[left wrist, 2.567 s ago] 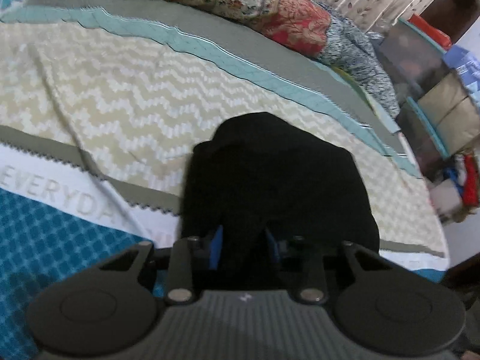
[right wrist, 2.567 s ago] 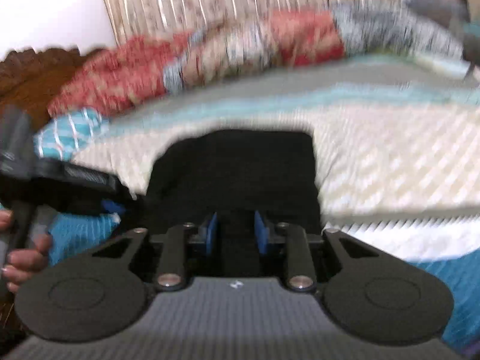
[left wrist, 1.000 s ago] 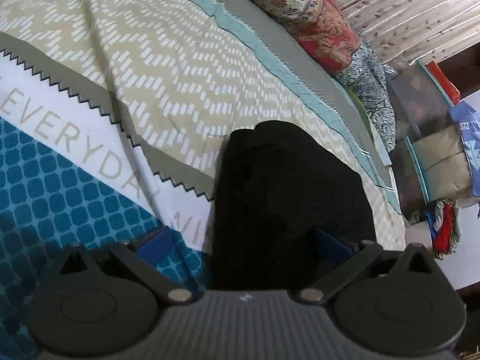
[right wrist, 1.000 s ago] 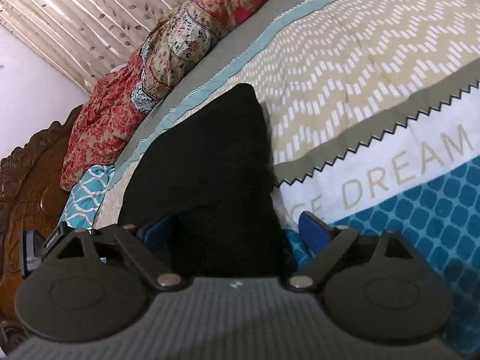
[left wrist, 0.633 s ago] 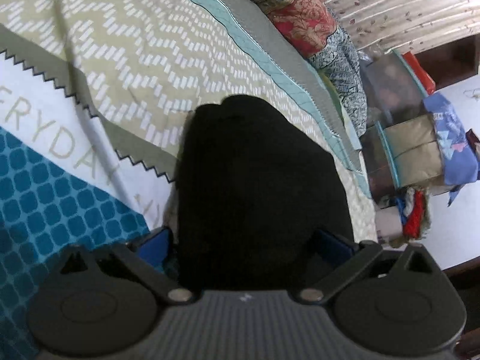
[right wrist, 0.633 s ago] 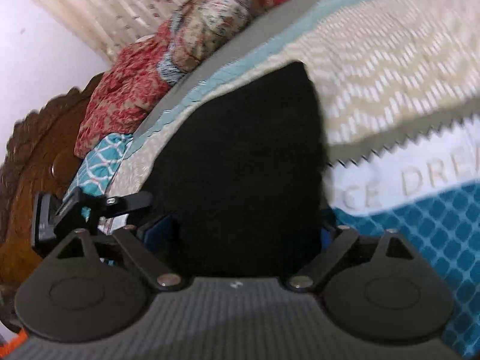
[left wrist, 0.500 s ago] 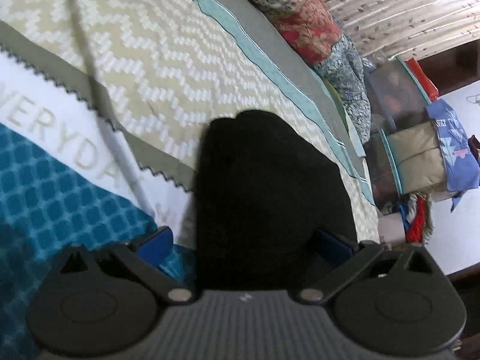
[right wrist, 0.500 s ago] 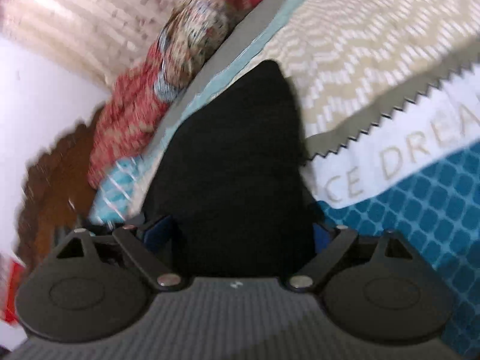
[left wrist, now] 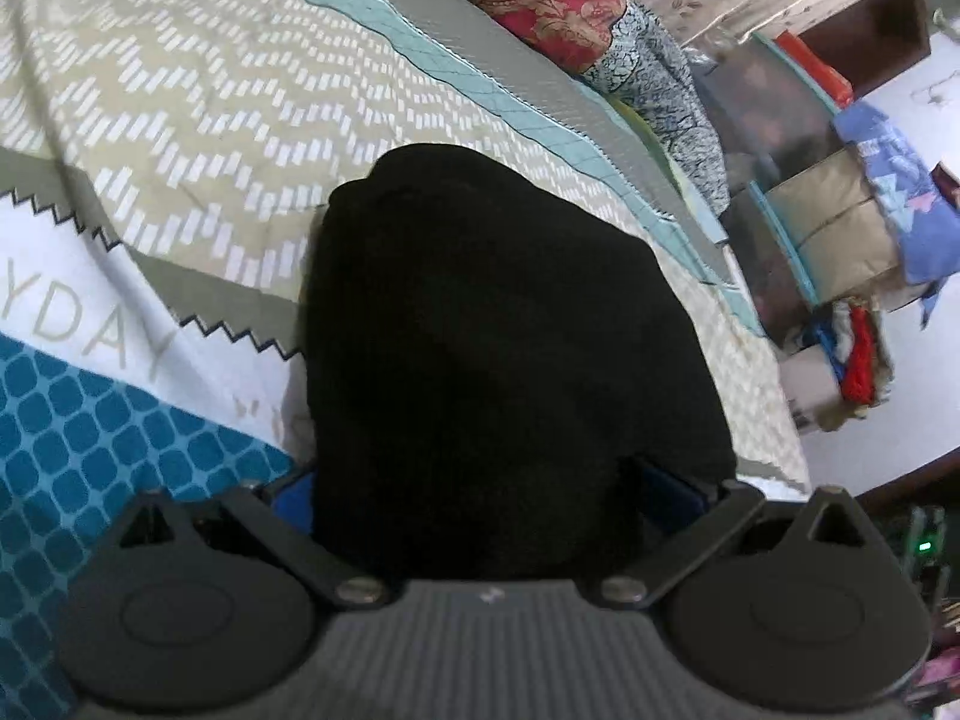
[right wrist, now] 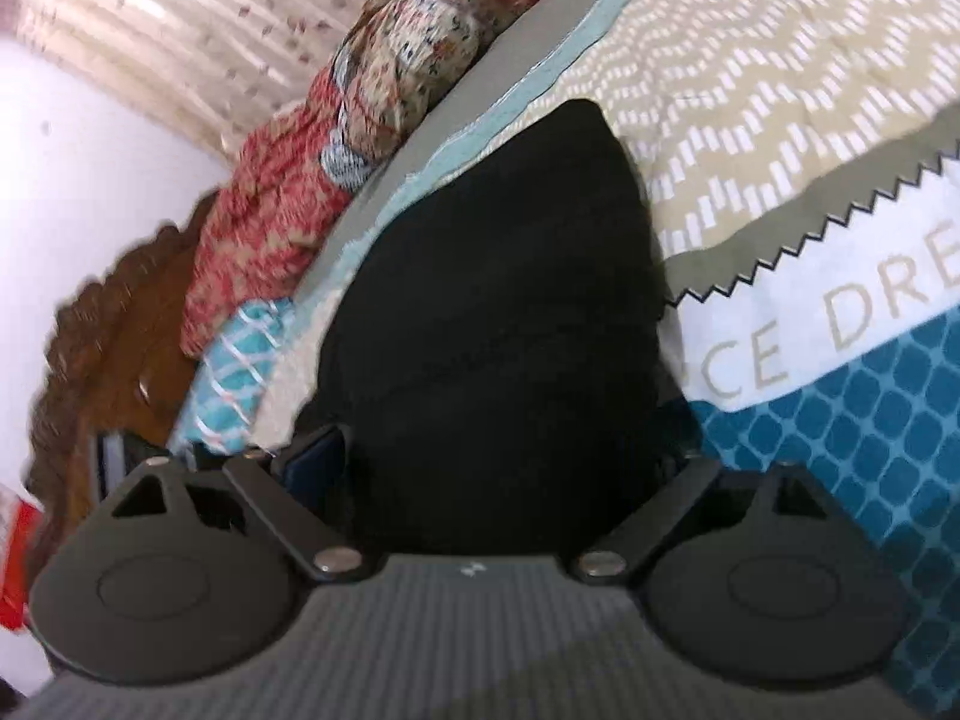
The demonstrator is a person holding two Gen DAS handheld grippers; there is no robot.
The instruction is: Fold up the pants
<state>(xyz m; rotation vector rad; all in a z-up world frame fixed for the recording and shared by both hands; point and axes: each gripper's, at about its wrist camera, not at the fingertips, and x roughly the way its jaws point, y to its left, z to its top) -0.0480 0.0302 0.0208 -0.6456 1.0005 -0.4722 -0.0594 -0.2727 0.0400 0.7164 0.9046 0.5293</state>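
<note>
Soft indoor light, fisheye-bent edges; right view blurred, perhaps by motion.

left hand-held gripper (left wrist: pixel 489 492), ribbed grey body, black round-lobed linkage arms, silver screws, blue finger pads (left wrist: pixel 675 489), right hand-held gripper (right wrist: pixel 486 456) alike

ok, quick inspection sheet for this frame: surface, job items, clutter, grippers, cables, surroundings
Surface: bed with a patterned bedspread: beige zigzag, white lettered band, blue grid.
Job's things: black pants, folded into a compact bundle, lying on the bedspread.
Clutter: red floral pillows along the far side of the bed.
Grippers: left gripper open, its fingers either side of the near end of the pants; right gripper open, likewise.
Cables: nothing seen.
Surroundings: curtain, carved wooden headboard, stacked storage bags beside the bed.
</note>
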